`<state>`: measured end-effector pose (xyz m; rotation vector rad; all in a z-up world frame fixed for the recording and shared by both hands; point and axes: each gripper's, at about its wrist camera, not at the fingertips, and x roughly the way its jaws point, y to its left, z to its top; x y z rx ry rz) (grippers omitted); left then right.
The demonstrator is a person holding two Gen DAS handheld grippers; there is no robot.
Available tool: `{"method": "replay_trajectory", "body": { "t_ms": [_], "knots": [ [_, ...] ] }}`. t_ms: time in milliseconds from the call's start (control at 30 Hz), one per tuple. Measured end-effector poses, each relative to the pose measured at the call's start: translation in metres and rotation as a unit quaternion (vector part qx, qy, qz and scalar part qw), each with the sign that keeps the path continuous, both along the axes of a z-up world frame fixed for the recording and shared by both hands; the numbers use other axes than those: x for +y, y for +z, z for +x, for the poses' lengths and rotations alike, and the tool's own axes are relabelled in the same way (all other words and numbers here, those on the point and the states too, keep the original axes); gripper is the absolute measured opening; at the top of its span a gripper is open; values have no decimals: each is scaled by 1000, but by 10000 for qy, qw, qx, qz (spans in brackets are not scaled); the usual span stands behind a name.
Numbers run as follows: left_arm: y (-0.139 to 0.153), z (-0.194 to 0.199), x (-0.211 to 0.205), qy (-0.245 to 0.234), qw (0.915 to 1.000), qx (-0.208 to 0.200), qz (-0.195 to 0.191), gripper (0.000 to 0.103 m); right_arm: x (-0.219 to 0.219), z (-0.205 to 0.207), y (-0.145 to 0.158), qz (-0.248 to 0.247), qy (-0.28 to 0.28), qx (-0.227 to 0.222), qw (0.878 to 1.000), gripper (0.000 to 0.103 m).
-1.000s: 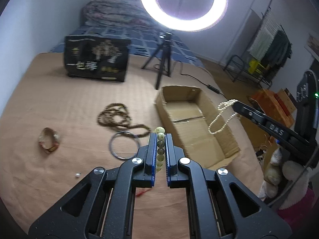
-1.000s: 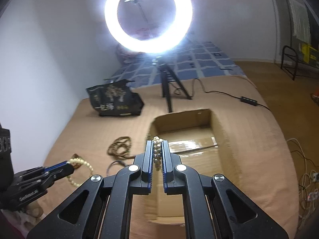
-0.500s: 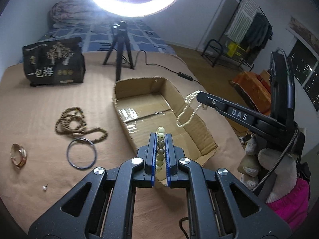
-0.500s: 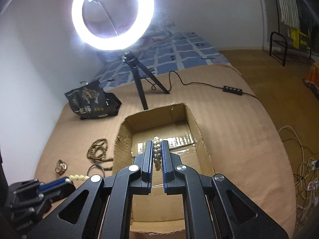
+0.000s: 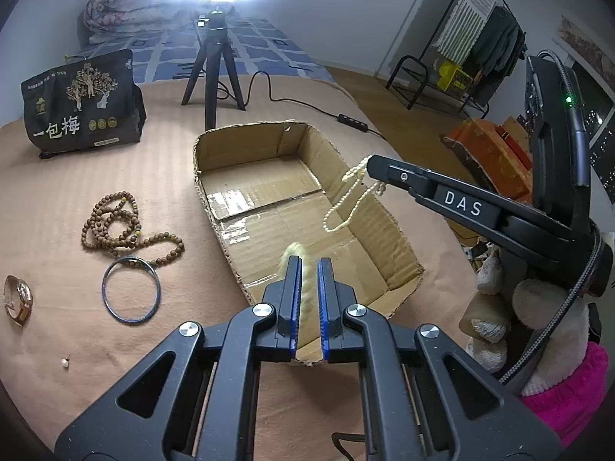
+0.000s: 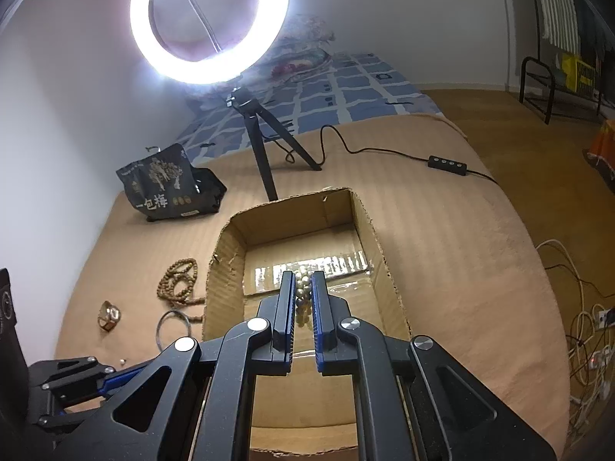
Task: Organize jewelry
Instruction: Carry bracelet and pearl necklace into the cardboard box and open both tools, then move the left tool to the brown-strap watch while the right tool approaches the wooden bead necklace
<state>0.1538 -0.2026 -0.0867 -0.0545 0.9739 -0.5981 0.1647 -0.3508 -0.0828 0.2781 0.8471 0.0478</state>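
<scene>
An open cardboard box lies on the tan bed cover. My left gripper hovers over the box's near end; its jaws have parted and a pale bead bracelet, blurred, sits between them. My right gripper hangs over the box with its jaws slightly apart and a pearl necklace between them. From the left wrist view the necklace still dangles from the right gripper's tip. A brown bead necklace, a metal bangle, a watch and a small earring lie left of the box.
A ring light tripod and a black printed bag stand behind the box. A cable with a controller crosses the cover. A plush toy sits at the right edge. A clothes rack stands on the floor beyond.
Both grippers moved forward over the box. The left jaws opened and the pale bracelet blurs as it slips. The right jaws also widened around the pearl necklace.
</scene>
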Motion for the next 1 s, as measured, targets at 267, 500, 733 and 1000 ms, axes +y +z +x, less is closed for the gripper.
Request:
{"method": "replay_trajectory", "body": {
  "t_ms": [267, 500, 733, 1000],
  "knots": [
    [1, -1, 6, 104, 9999, -85, 80, 37, -1, -4, 6, -239, -136, -72, 9996, 46],
    [6, -5, 11, 139, 9997, -171, 126, 37, 1, -8, 12, -309, -161, -117, 9993, 46],
    [8, -7, 27, 241, 9991, -235, 246, 37, 8, -11, 16, -503, -145, -121, 9986, 56],
    [13, -6, 67, 598, 9951, -540, 578, 38, 27, -11, 19, -627, 9, -198, 9978, 66]
  ]
}}
